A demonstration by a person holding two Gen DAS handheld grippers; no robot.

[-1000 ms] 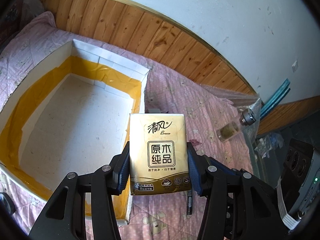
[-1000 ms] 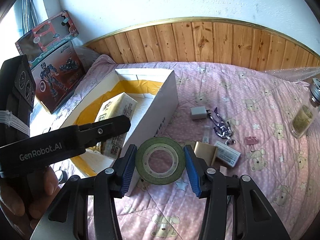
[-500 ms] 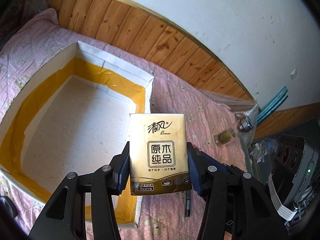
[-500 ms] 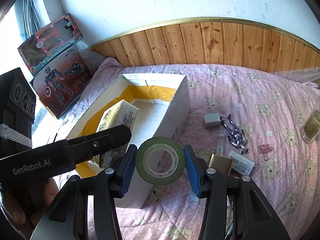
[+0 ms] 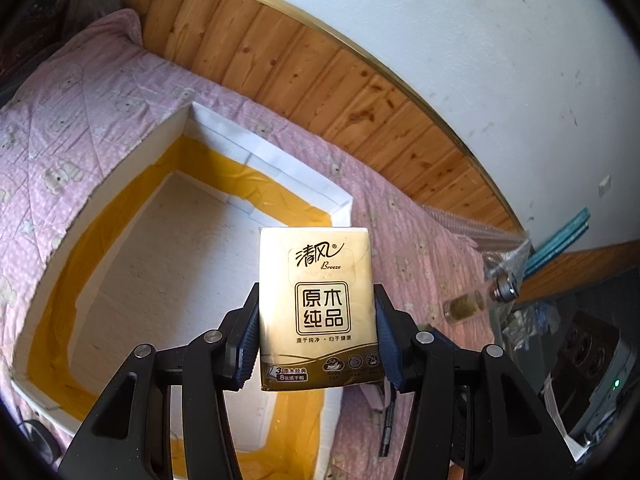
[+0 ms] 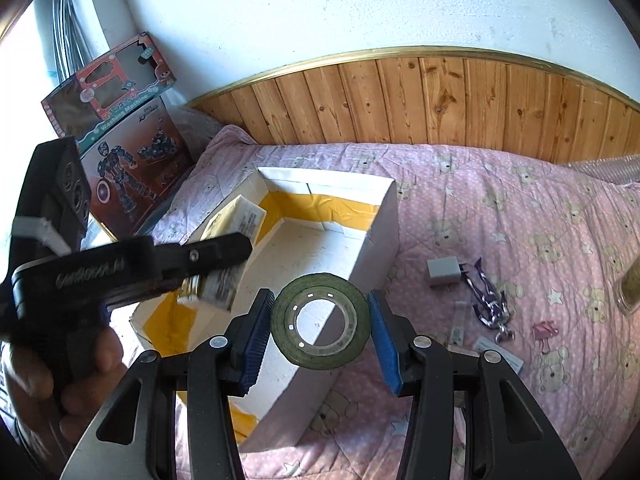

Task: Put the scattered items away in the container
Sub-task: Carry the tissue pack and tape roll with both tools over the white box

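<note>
My left gripper [image 5: 317, 338] is shut on a gold tissue pack [image 5: 316, 304], held upright over the near right corner of the white box [image 5: 256, 152] with yellow tape inside. In the right wrist view that same pack [image 6: 230, 240] hangs above the box [image 6: 376, 232] in the other gripper's black fingers. My right gripper [image 6: 320, 326] is shut on a dark green tape roll [image 6: 320, 326], above the box's right wall. On the pink quilt to the right lie a grey charger [image 6: 443, 273], a purple chain [image 6: 490, 308], a pink clip [image 6: 545, 330] and small cards [image 6: 500, 354].
A glass jar [image 5: 466, 305] lies on the quilt's right side near bubble wrap [image 5: 500, 248]. Toy boxes [image 6: 116, 136] lean against the wall at the left. Wood panelling [image 6: 440, 100] runs behind the bed. A person's hand [image 6: 48, 380] holds the left gripper's handle.
Both grippers have moved left over the box with their loads. The box now sits further under the tissue pack and the tape roll; the scattered items have slid right in the right wrist view.
</note>
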